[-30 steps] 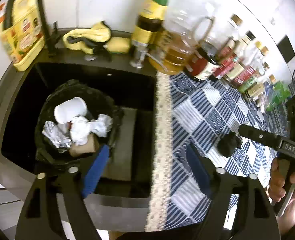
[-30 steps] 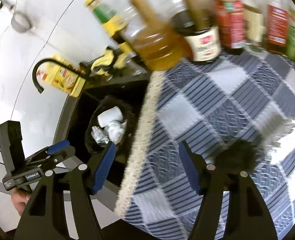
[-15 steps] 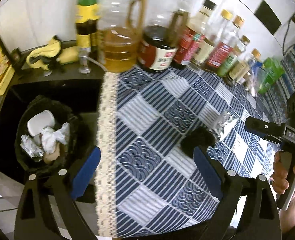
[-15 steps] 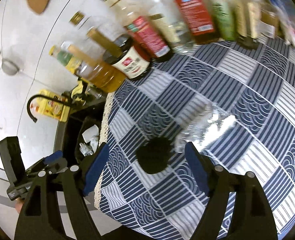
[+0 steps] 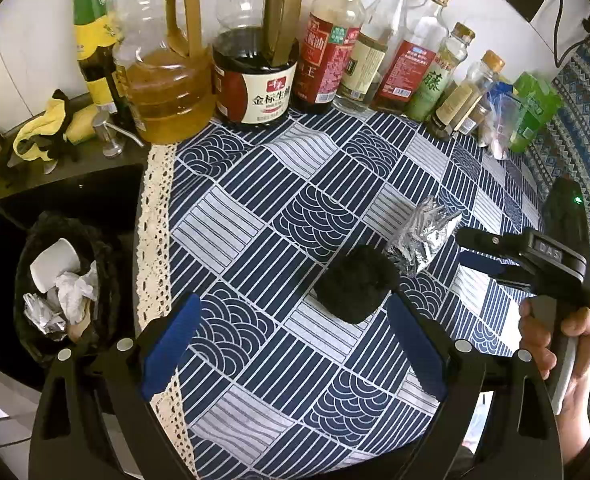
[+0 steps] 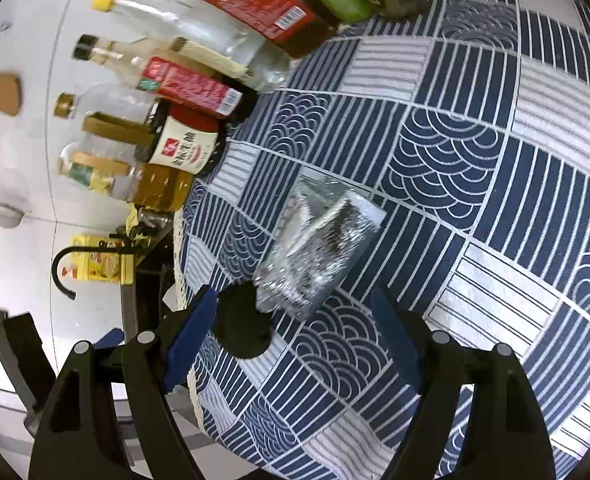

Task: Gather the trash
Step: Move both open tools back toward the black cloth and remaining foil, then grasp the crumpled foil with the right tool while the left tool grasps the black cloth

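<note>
A crumpled silver foil wrapper (image 5: 421, 240) lies on the blue patterned tablecloth (image 5: 255, 216), touching a black fuzzy lump (image 5: 355, 284). Both also show in the right wrist view: the foil (image 6: 315, 248) and the black lump (image 6: 243, 328). My left gripper (image 5: 291, 344) is open and empty, just short of the black lump. My right gripper (image 6: 295, 336) is open and empty, close to the foil; it also shows in the left wrist view (image 5: 495, 256) beside the foil. A black-lined bin (image 5: 55, 280) in the sink holds a white cup, tissue and foil.
A row of oil, soy sauce and condiment bottles (image 5: 255, 72) stands along the back wall. Green and blue packets (image 5: 531, 112) stand at the far right. The dark sink (image 5: 75, 184) lies left of the cloth's lace edge, with yellow gloves (image 5: 51, 128) behind it.
My left gripper has swung right from over the bin to the tabletop, facing the black lump. My right gripper has moved in on the foil wrapper. Both stayed open.
</note>
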Action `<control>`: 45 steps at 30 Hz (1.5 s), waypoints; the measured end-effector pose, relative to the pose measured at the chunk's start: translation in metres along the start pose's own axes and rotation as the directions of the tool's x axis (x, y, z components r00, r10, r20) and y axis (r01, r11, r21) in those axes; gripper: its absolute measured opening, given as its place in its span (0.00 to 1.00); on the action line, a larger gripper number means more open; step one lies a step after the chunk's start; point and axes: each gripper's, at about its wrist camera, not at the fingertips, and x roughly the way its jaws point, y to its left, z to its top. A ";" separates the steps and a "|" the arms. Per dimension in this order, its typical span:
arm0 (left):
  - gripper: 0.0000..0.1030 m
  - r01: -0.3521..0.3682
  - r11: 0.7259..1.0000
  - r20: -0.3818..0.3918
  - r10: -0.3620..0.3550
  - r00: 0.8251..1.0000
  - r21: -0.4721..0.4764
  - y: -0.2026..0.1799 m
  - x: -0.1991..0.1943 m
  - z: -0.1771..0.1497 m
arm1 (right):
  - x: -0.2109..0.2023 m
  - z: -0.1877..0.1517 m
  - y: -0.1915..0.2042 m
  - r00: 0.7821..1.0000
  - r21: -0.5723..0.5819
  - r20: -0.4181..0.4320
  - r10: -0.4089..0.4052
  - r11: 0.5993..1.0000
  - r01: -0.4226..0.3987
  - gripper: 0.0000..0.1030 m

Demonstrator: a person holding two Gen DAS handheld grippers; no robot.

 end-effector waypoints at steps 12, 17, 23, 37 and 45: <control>0.89 0.010 0.997 -0.059 -0.005 0.998 0.080 -0.015 0.028 -0.008 | 0.034 0.021 -0.021 0.998 0.125 -0.030 0.054 0.991 -0.050 0.70; 0.89 -0.009 0.993 -0.049 0.015 0.999 0.122 -0.024 0.033 -0.011 | 0.041 0.027 -0.020 0.999 0.121 -0.040 0.037 0.992 -0.032 0.54; 0.89 0.040 0.983 -0.134 -0.016 0.991 0.179 -0.039 0.048 -0.012 | 0.039 0.028 -0.021 0.998 0.112 -0.046 0.043 0.993 -0.038 0.49; 0.89 0.032 0.948 -0.198 0.033 0.980 0.315 -0.067 0.088 0.002 | -0.023 0.020 -0.021 0.997 0.010 0.024 0.072 0.997 -0.073 0.48; 0.87 0.051 0.937 -0.229 0.031 0.973 0.345 -0.072 0.119 0.011 | -0.050 0.010 -0.048 0.997 0.030 0.062 0.042 0.999 -0.044 0.48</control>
